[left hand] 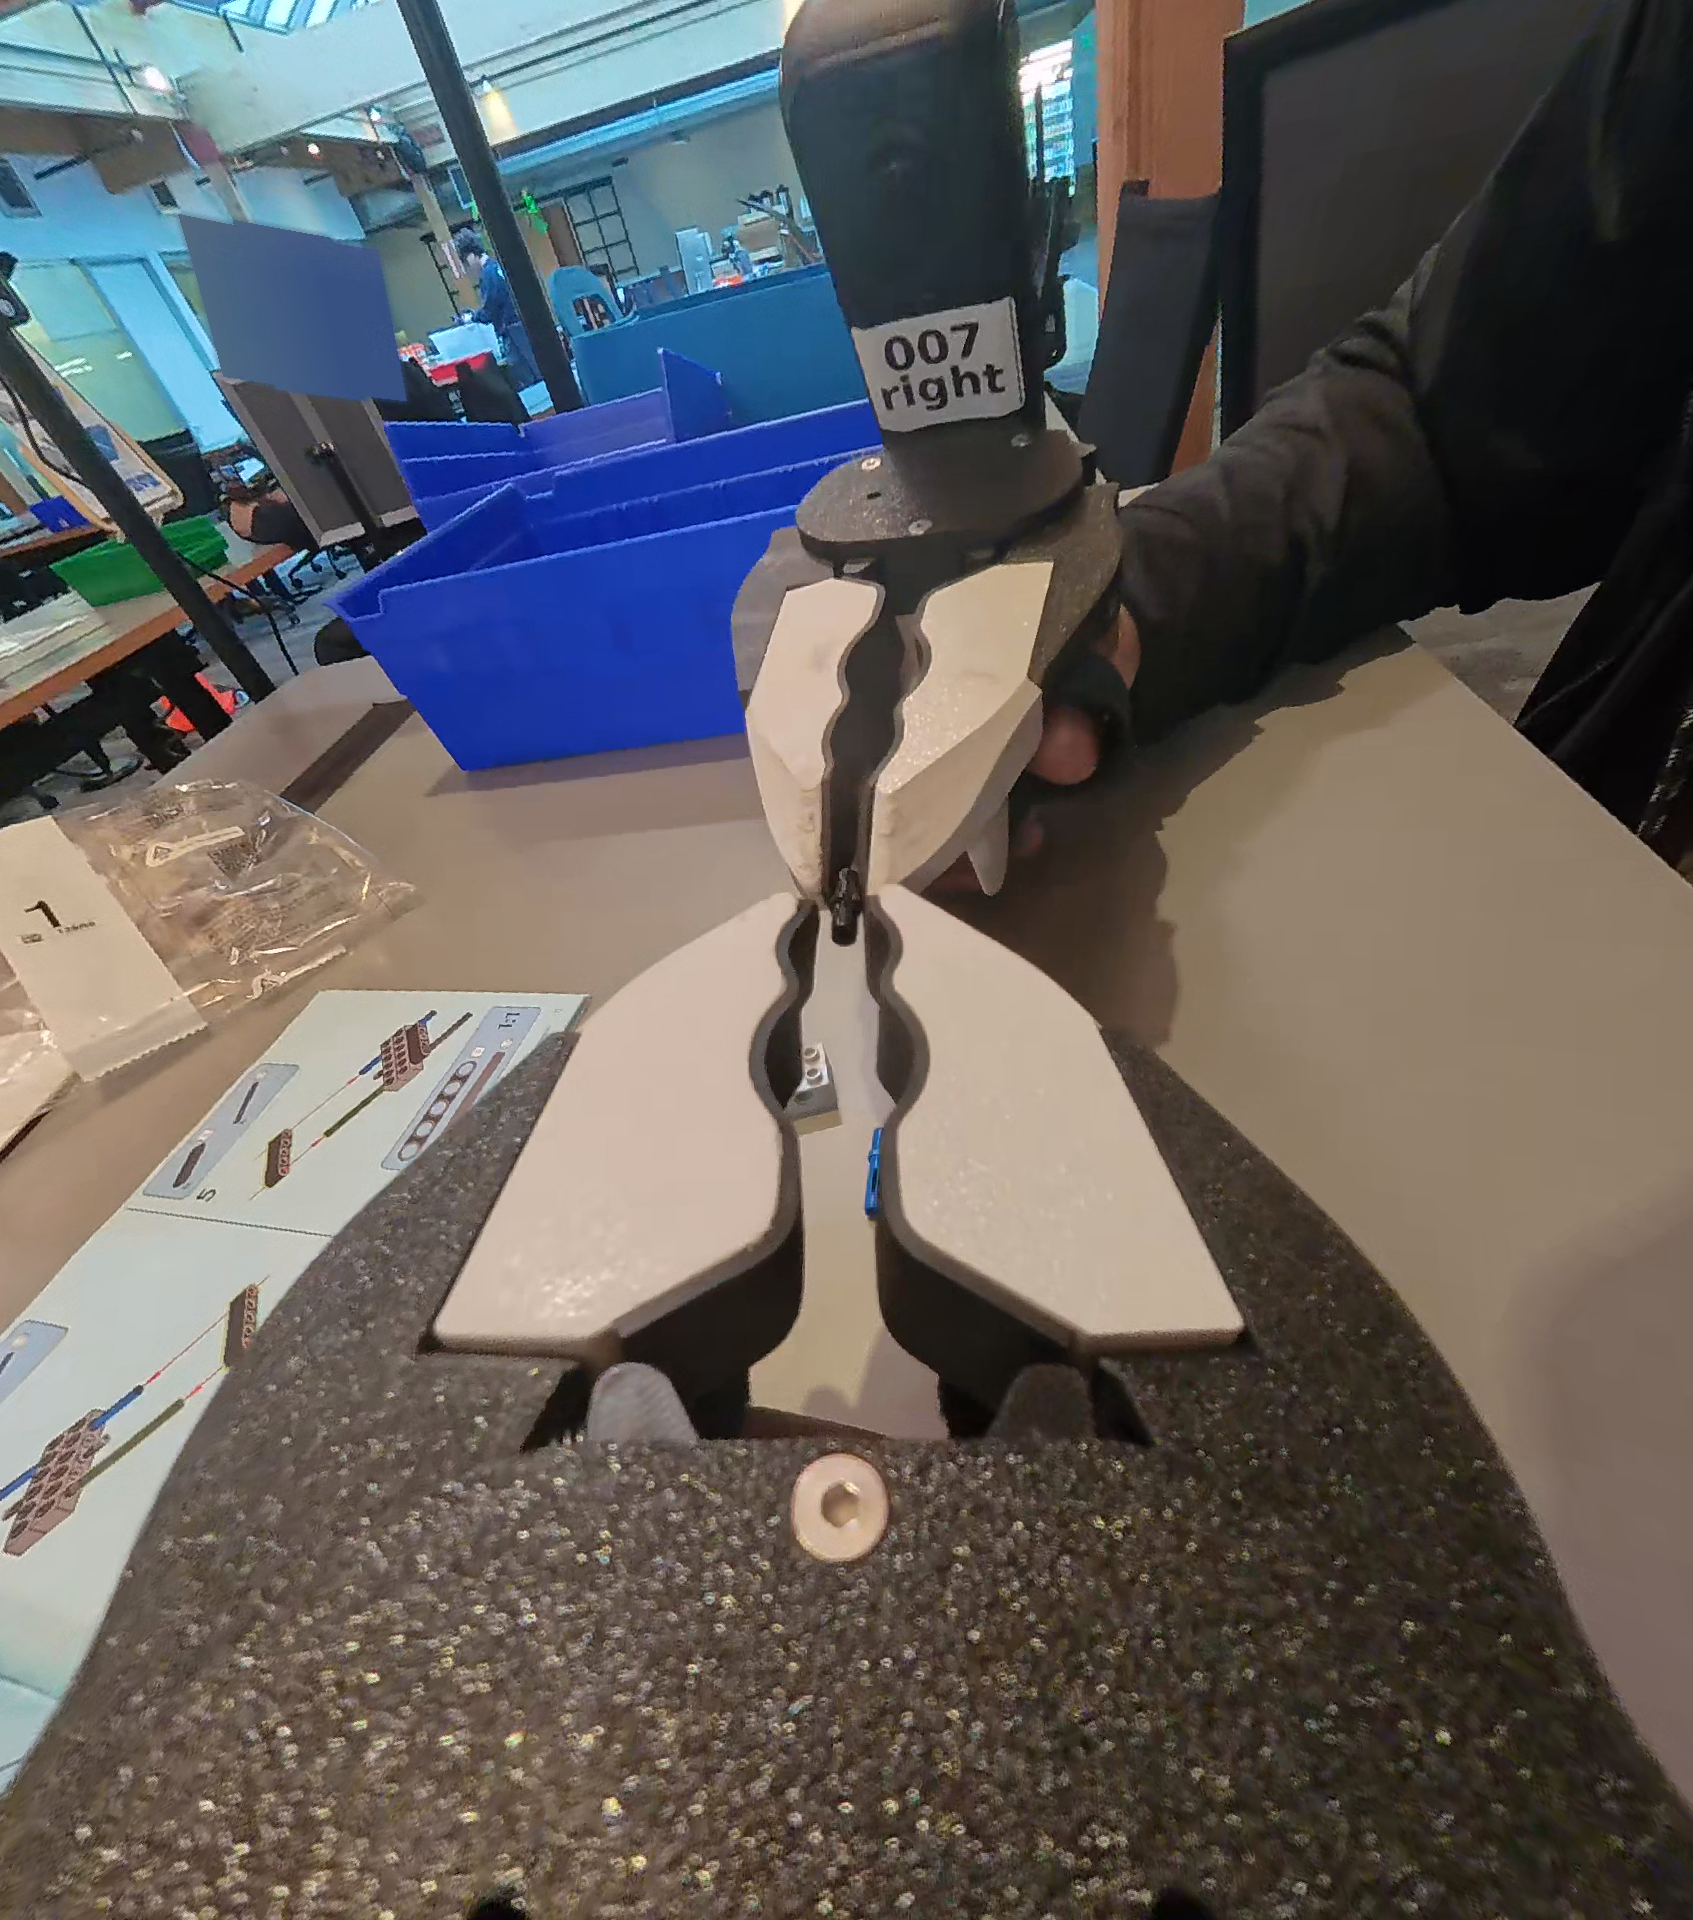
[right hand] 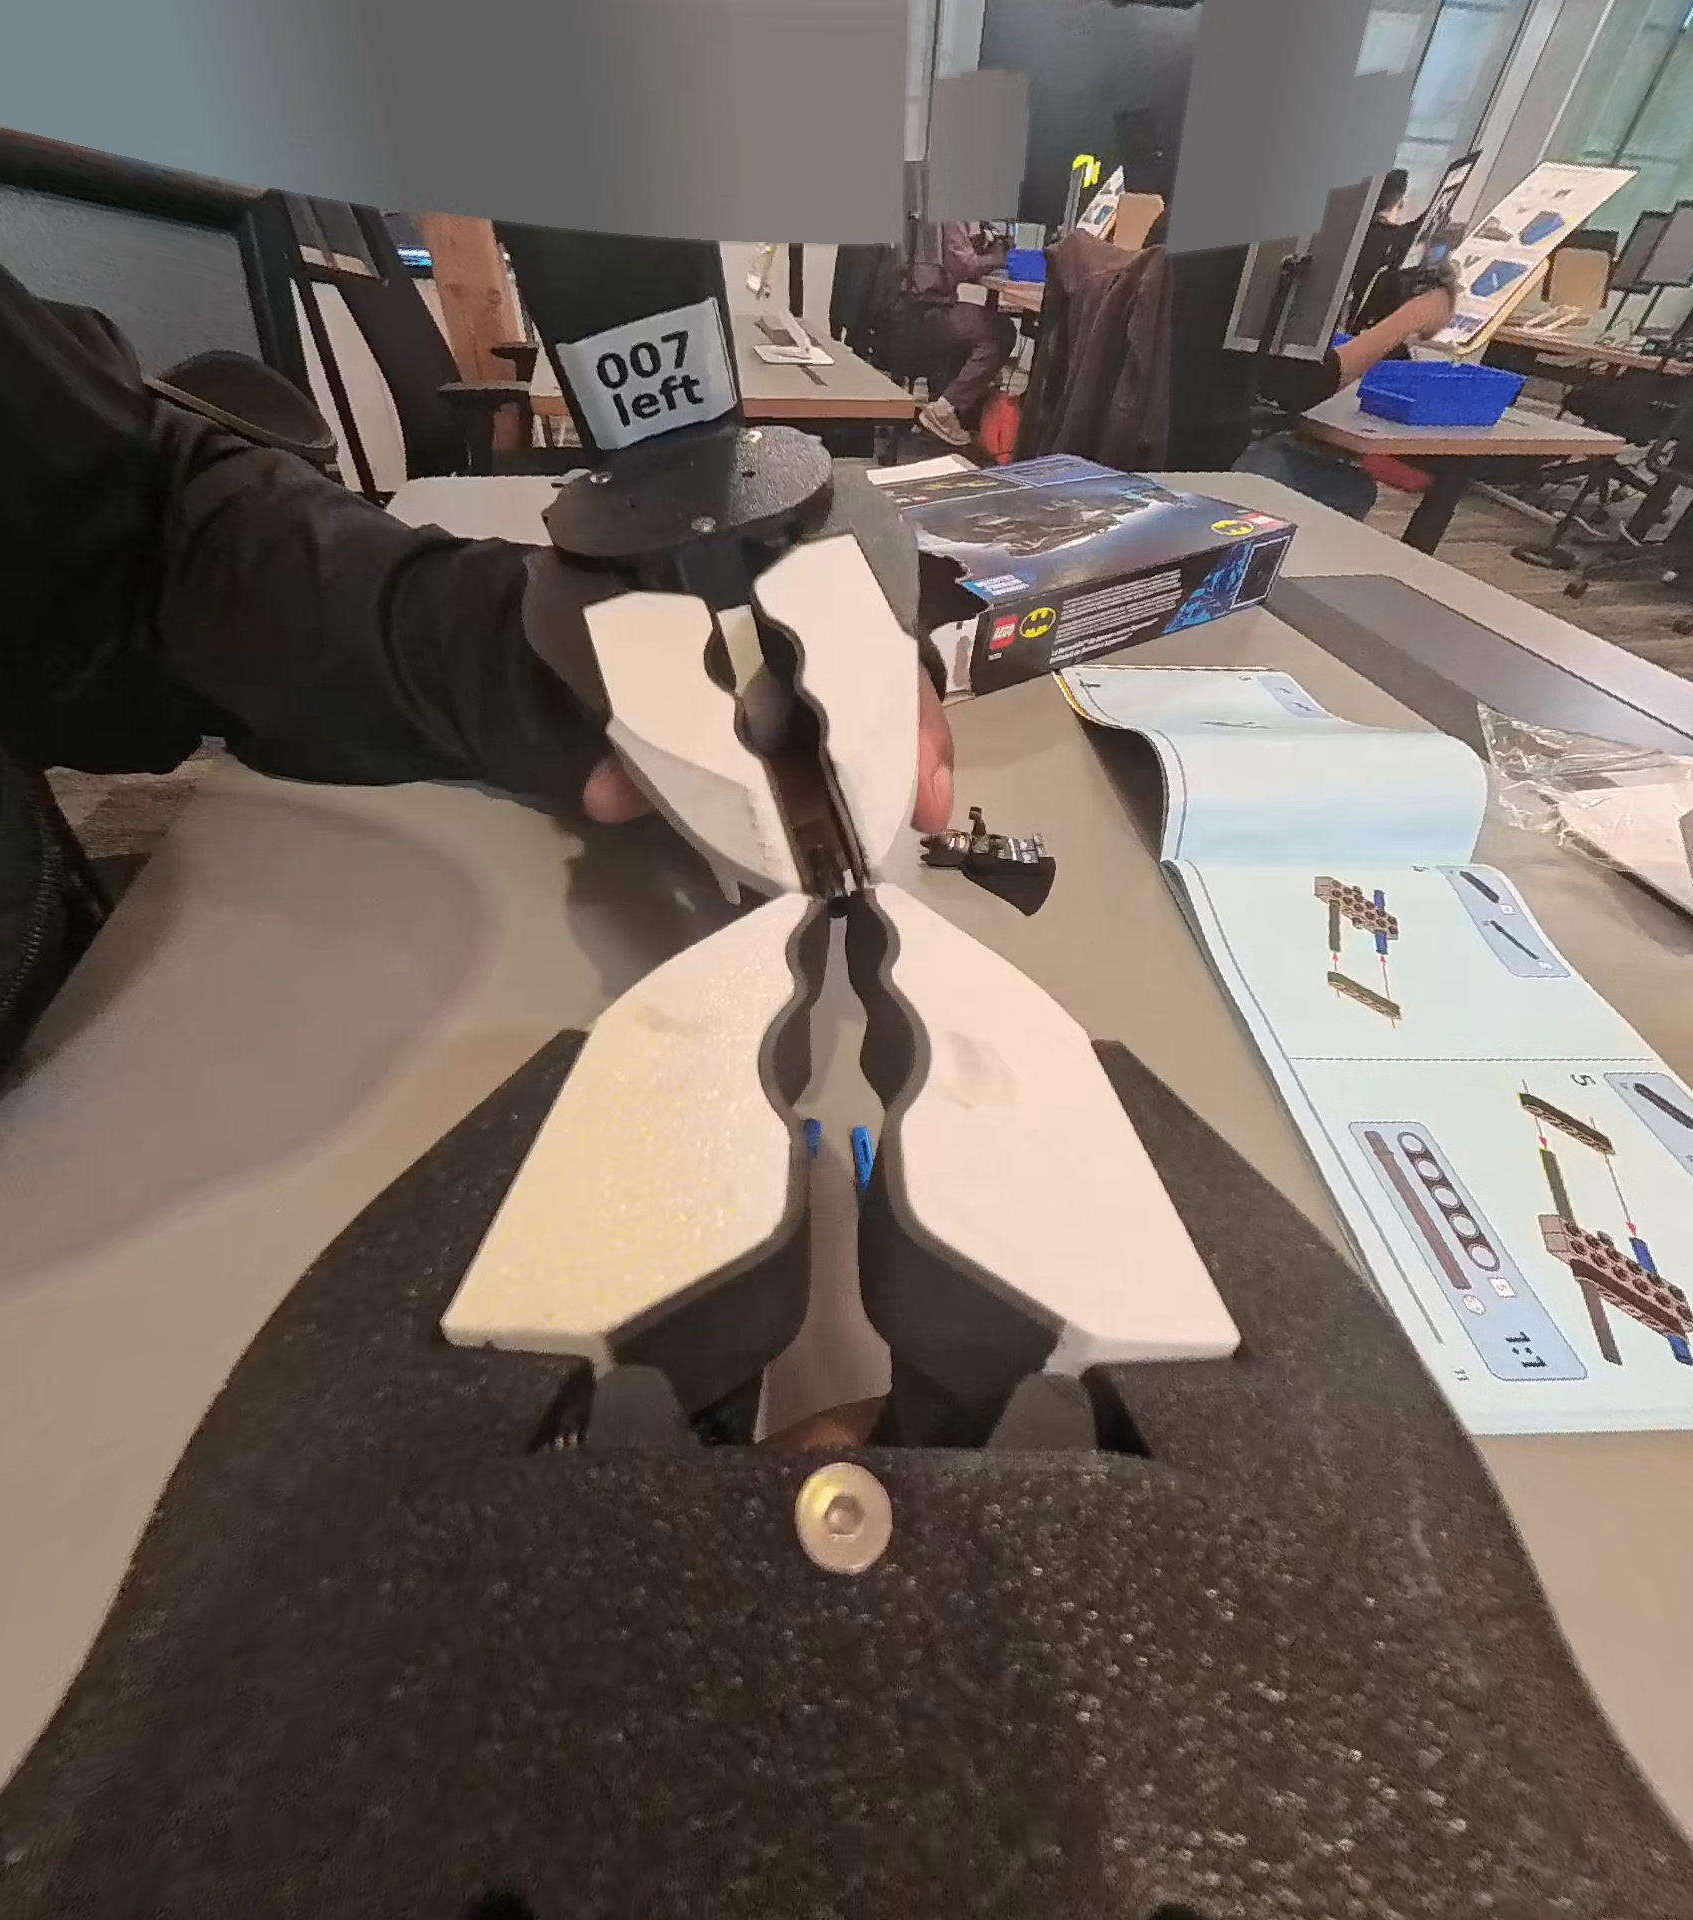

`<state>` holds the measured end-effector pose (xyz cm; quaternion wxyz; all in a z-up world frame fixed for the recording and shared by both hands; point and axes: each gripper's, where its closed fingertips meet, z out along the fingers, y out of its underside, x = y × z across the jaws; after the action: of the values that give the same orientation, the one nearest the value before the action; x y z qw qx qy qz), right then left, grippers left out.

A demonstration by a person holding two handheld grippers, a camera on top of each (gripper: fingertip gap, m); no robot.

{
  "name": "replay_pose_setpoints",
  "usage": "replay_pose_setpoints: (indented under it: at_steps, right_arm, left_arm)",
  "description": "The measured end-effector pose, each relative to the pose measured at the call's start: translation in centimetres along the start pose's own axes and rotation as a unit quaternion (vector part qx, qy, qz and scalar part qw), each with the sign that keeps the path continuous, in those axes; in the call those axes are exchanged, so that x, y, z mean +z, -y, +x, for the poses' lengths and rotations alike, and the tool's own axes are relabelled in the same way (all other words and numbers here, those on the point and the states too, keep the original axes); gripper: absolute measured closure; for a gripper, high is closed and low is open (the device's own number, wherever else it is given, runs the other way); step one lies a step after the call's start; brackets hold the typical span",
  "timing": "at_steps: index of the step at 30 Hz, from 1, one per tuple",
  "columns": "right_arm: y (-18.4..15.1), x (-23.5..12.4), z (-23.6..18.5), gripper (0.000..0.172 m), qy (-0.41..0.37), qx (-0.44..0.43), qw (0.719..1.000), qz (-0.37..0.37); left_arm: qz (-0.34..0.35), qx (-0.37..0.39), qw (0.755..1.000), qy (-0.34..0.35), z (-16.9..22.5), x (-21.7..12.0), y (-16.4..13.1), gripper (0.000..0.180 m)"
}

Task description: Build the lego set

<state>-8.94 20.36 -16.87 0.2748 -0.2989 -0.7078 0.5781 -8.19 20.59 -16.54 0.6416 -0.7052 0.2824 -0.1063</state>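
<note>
black pin (left hand: 842, 902) between hand-held grippers, printed booklet (right hand: 1465, 1049)

Open workshop, desks (right hand: 1465, 436), office chairs (right hand: 1652, 488), large windows (right hand: 1600, 94)

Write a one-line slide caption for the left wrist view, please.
Two hand-held tongs meet tip to tip over a grey table, a small black pin between them, beside an instruction booklet and blue bins.

White fingers (left hand: 676, 1143) with dark wavy inner edges nipped a tiny black pin (left hand: 840, 902); blue bins (left hand: 561, 634) behind, a pale-blue booklet (right hand: 1444, 1122), grey table (left hand: 1341, 1039), speckled black foam (left hand: 821, 1662) below
</note>
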Motion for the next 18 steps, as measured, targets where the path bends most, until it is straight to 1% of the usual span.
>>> replay_pose_setpoints:
  at_steps: [4,18]
  right_arm:
    - [0.02,-0.03,-0.06,0.167,0.004,0.002,1.000,0.001]
    - [0.08,-0.08,-0.13,0.167,0.010,0.009,1.000,0.003]
  left_arm:
    - [0.003,0.003,1.000,-0.002,0.06,-0.05,0.09,0.174]
    - [0.007,0.005,1.000,-0.002,0.16,0.01,0.13,0.175]
